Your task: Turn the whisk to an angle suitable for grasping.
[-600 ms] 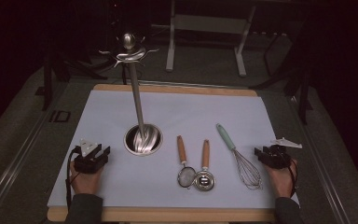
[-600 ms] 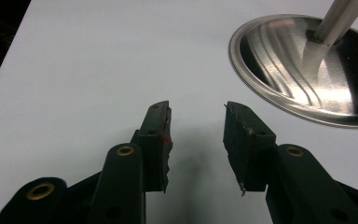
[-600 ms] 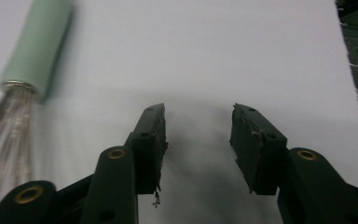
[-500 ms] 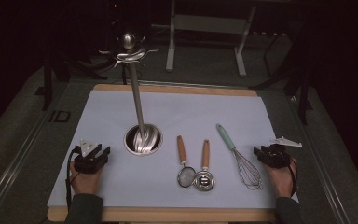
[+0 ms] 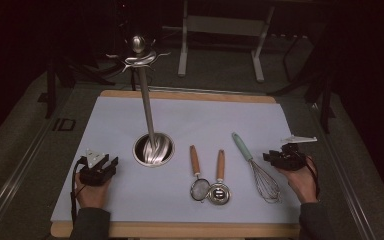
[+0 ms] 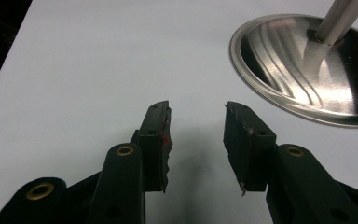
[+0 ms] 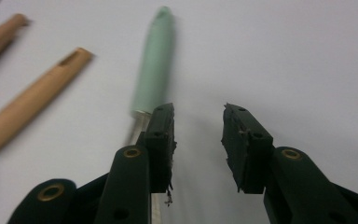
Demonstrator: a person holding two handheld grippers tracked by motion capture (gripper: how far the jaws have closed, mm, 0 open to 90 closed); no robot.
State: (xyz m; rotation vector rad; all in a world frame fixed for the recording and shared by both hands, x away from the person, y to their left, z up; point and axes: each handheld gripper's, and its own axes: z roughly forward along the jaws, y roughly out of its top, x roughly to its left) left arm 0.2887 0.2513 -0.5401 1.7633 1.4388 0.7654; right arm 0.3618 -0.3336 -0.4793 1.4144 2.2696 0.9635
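Observation:
My left gripper rests low on the white mat at the front left, open, with nothing between its jaws. Just to its right stands a steel utensil stand with a round base and a tall pole topped by hooks. My right gripper sits at the front right, also open and empty. A whisk with a mint-green handle lies just left of it. Two wooden-handled utensils, a small strainer and a scoop, lie side by side in the middle.
The white mat covers a wooden board on a dark table. Behind the table stand the metal legs of a frame. The wooden handles lie left of the right gripper's jaws.
The right gripper has edged slightly left toward the whisk. The left gripper and the utensils have kept still.

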